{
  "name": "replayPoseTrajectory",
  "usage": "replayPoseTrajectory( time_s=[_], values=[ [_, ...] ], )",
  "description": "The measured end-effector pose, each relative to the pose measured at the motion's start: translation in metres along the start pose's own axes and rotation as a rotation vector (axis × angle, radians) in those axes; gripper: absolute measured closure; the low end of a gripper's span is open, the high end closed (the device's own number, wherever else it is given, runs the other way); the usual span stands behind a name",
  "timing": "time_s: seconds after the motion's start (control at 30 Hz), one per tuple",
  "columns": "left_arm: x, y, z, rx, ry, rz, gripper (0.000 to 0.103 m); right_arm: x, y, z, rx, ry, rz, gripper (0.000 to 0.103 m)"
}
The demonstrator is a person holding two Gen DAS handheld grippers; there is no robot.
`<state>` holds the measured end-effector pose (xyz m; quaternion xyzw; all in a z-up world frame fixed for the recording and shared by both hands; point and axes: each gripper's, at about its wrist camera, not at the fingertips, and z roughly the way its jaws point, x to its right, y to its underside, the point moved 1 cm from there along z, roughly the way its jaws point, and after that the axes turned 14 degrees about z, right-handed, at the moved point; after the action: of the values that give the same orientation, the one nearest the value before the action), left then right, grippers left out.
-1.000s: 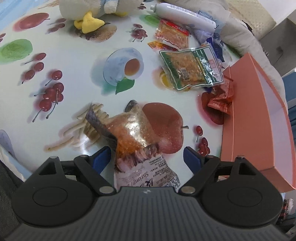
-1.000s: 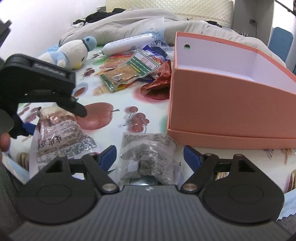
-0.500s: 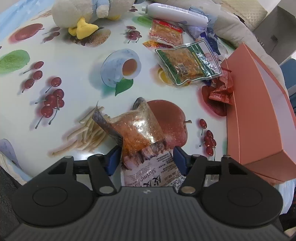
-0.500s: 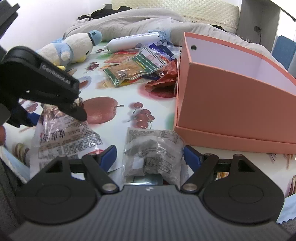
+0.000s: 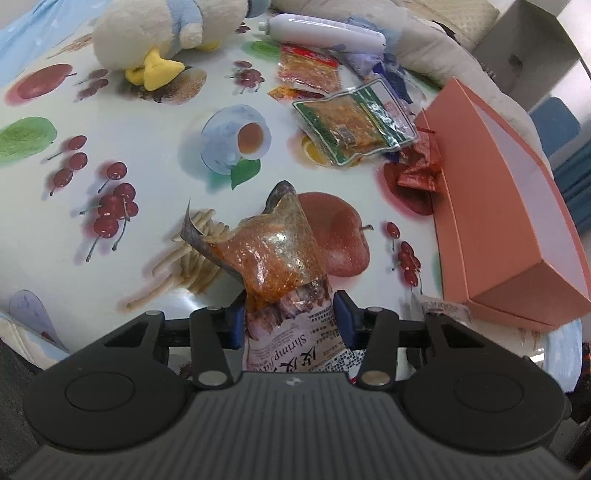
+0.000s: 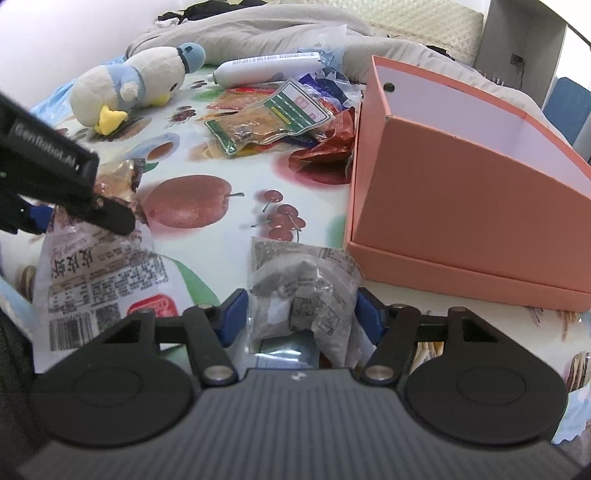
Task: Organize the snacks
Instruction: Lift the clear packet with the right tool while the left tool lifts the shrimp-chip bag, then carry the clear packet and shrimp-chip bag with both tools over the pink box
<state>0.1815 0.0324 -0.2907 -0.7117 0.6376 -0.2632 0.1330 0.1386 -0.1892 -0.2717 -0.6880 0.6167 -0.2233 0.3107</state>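
My left gripper (image 5: 288, 317) is shut on a shrimp snack bag (image 5: 277, 258) with orange contents and holds it above the fruit-print tablecloth (image 5: 155, 122). The same bag (image 6: 99, 266) and the left gripper show in the right wrist view at the left. My right gripper (image 6: 301, 317) is shut on a grey crinkled snack packet (image 6: 303, 291) in front of the pink open box (image 6: 461, 210). The box (image 5: 509, 221) stands to the right in the left wrist view.
A green-edged snack bag (image 5: 354, 122), red and orange packets (image 5: 310, 68) and a dark red wrapper (image 5: 421, 166) lie near the box. A plush duck (image 5: 162, 33) and a white tube (image 5: 325, 31) lie at the back. Grey bedding (image 6: 258, 33) lies beyond.
My left gripper has closed on the shrimp bag and lifted it. My right gripper has closed on the grey packet.
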Motion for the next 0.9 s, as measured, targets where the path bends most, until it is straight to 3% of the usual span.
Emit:
replayPoseTrajectory(
  time_s=[0.57, 0.9],
  values=[
    [0.017, -0.002, -0.024, 0.024, 0.028, 0.069, 0.052, 0.007, -0.019, -0.031, 0.018, -0.017, 0.051, 0.039],
    [0.029, -0.018, -0.051, 0.055, 0.053, 0.11, 0.052, 0.01, -0.043, -0.066, 0.068, -0.074, 0.091, 0.039]
  ],
)
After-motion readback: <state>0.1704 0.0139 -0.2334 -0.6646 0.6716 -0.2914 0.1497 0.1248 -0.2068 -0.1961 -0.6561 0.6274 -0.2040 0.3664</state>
